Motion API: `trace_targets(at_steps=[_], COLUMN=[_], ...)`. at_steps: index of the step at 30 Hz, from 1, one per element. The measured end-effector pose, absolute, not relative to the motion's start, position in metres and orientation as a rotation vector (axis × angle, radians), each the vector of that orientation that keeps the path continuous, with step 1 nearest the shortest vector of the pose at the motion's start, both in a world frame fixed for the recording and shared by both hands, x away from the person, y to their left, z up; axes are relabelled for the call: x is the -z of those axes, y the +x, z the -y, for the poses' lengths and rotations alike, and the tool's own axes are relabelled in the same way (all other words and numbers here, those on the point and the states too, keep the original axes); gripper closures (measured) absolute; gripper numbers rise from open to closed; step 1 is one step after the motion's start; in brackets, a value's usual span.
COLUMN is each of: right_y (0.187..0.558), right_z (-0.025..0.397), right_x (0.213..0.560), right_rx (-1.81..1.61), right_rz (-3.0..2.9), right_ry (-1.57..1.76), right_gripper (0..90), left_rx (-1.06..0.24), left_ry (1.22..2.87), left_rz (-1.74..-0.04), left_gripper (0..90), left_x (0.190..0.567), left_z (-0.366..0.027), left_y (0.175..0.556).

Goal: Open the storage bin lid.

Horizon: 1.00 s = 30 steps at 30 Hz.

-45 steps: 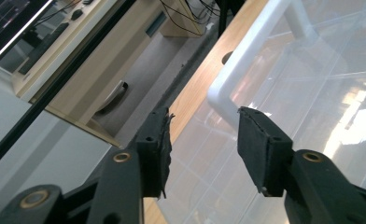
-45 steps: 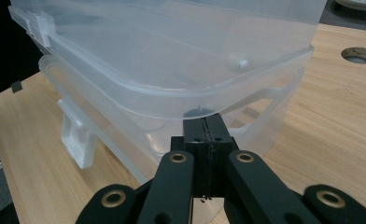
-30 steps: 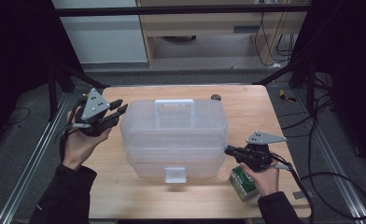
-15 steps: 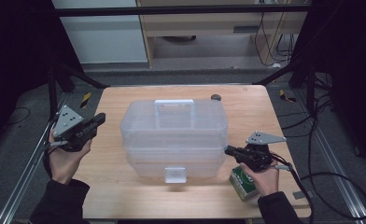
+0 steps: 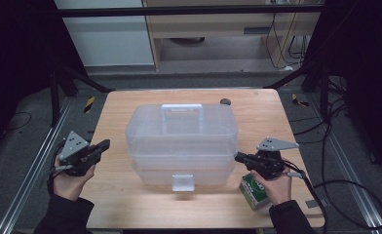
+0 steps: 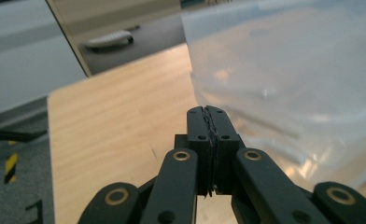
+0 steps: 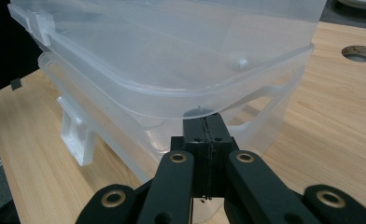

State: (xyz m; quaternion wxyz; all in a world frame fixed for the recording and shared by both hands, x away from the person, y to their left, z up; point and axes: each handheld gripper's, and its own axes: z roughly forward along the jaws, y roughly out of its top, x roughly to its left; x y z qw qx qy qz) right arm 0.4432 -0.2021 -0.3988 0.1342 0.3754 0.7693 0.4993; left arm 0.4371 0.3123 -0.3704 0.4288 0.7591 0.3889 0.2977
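A clear plastic storage box (image 5: 181,141) with a lid, a top handle (image 5: 181,108) and a front latch (image 5: 182,182) stands in the middle of the wooden table (image 5: 130,204). My left gripper (image 5: 105,143) is shut and empty at the table's left edge, a short gap from the box's left side. In the left gripper view its closed tips (image 6: 207,112) point at the box wall (image 6: 293,70). My right gripper (image 5: 238,157) is shut at the box's right front corner. In the right gripper view its tips (image 7: 203,122) sit just under the lid rim (image 7: 172,98).
A small green carton (image 5: 254,191) lies on the table under the right hand. A round hole (image 5: 224,102) is in the tabletop behind the box. A cabinet (image 5: 218,29) stands beyond the far edge. Metal rails (image 5: 28,175) run along both sides.
The left gripper has dropped from beside the box's upper left corner and drawn back toward the near left table edge. The right gripper and the box have stayed put.
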Motion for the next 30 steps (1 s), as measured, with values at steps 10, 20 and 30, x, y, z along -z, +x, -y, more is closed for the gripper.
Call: trace_targets(at_steps=[10, 20, 30], right_y=[0.443, 0.444, 0.444], right_z=[0.202, 0.202, 0.202], right_x=[0.398, 0.397, 0.397], right_rx=[-1.445, -1.448, -1.443], right_rz=[-2.231, -2.23, -2.229], right_ry=[1.091, 1.091, 1.087], right_gripper=[90.0, 90.0, 90.0], left_rx=[-0.64, -0.597, -0.573], left_ry=[2.035, 2.022, 1.997], left_rz=[-0.917, -0.881, -0.848], left_gripper=[89.1, 89.1, 89.1], left_x=[0.396, 0.395, 0.391], left_z=[-0.293, -0.286, -0.278], left_y=[0.441, 0.437, 0.436])
